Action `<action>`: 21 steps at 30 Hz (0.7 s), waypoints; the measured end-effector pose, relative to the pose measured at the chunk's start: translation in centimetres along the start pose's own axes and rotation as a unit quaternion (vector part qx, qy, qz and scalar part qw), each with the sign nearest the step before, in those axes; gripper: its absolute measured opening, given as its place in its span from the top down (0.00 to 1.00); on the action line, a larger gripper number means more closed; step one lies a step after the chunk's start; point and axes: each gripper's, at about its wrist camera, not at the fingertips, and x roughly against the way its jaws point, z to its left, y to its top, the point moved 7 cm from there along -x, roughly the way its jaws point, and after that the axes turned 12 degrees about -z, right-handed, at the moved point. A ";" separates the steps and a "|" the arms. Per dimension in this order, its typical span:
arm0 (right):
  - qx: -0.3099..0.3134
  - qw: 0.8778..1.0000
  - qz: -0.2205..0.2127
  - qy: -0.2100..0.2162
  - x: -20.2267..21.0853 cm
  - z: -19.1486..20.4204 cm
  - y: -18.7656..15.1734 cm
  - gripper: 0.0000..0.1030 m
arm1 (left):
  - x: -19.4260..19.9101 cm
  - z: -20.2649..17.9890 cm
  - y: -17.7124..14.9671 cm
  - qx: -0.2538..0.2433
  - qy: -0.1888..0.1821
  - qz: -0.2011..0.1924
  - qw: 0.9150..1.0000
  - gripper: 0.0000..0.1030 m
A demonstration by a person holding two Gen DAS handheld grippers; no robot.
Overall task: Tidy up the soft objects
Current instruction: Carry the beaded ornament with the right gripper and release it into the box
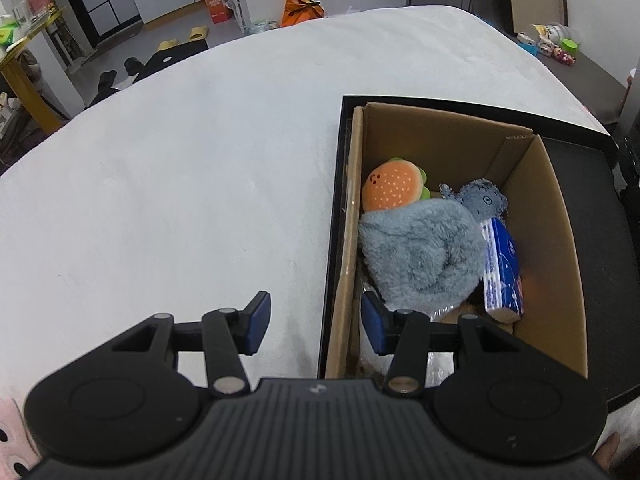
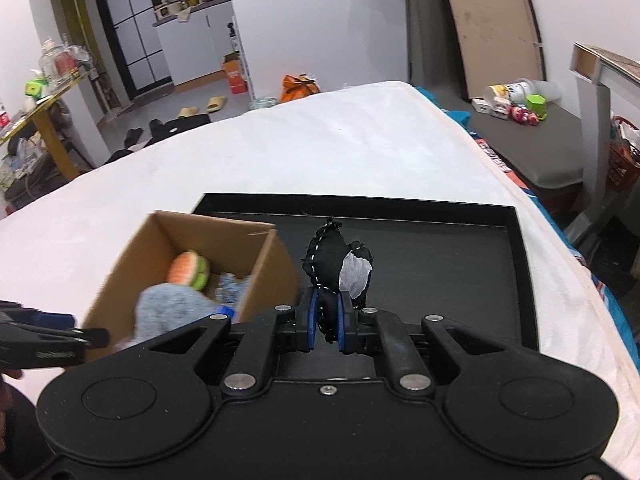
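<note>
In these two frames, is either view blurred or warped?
Right wrist view: the cardboard box and burger plush are motion-smeared, while the right claw and its black-and-white plush stay sharp. Left wrist view: sharp throughout. Both views: fisheye bends the bed edge.

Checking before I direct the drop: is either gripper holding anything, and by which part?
The right gripper is shut on the black and white soft toy, pinching its lower end. The left gripper is open, holding nothing.
</note>
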 end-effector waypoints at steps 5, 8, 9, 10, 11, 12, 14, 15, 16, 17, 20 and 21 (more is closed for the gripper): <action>-0.015 1.000 0.007 0.015 0.9 1.8 0.0 0.90 | -0.3 0.2 -0.7 0.008 -0.012 0.007 1.000 0.54; -0.023 0.999 0.011 0.026 1.3 2.9 0.0 0.90 | -0.4 0.1 -1.0 0.009 -0.018 0.006 1.000 0.57; -0.026 0.999 0.013 0.030 1.4 3.2 0.0 0.90 | -0.4 0.1 -1.1 0.010 -0.021 0.006 1.000 0.58; -0.025 0.999 0.015 0.030 1.6 3.6 0.0 0.90 | -0.3 0.1 -1.2 0.011 -0.023 0.005 1.000 0.59; -0.021 0.999 0.014 0.030 1.7 3.9 0.1 0.90 | -0.3 0.1 -1.2 0.011 -0.024 0.004 1.000 0.61; -0.018 0.999 0.014 0.030 1.9 4.3 0.1 0.90 | -0.3 0.1 -1.2 0.010 -0.026 0.003 1.000 0.64; -0.015 0.999 0.013 0.031 2.2 5.1 0.1 0.90 | -0.3 0.1 -1.5 0.010 -0.030 0.003 1.000 0.69; -0.011 0.999 0.013 0.032 2.3 5.5 0.1 0.90 | -0.4 0.0 -1.6 0.007 -0.030 0.003 1.000 0.71; -0.008 0.999 0.014 0.033 2.4 5.9 0.1 0.90 | -0.4 0.0 -1.7 0.004 -0.030 0.002 1.000 0.73; -0.006 0.999 0.015 0.034 2.5 6.2 0.0 0.90 | -0.4 0.0 -1.8 0.002 -0.032 0.002 0.999 0.76; -0.002 0.999 0.020 0.035 2.5 7.1 -0.3 0.90 | -0.5 0.1 -2.2 0.010 -0.044 0.002 0.999 0.83; -0.002 0.999 0.023 0.035 2.5 7.4 -0.5 0.90 | -0.5 0.0 -2.2 0.010 -0.048 0.000 0.999 0.87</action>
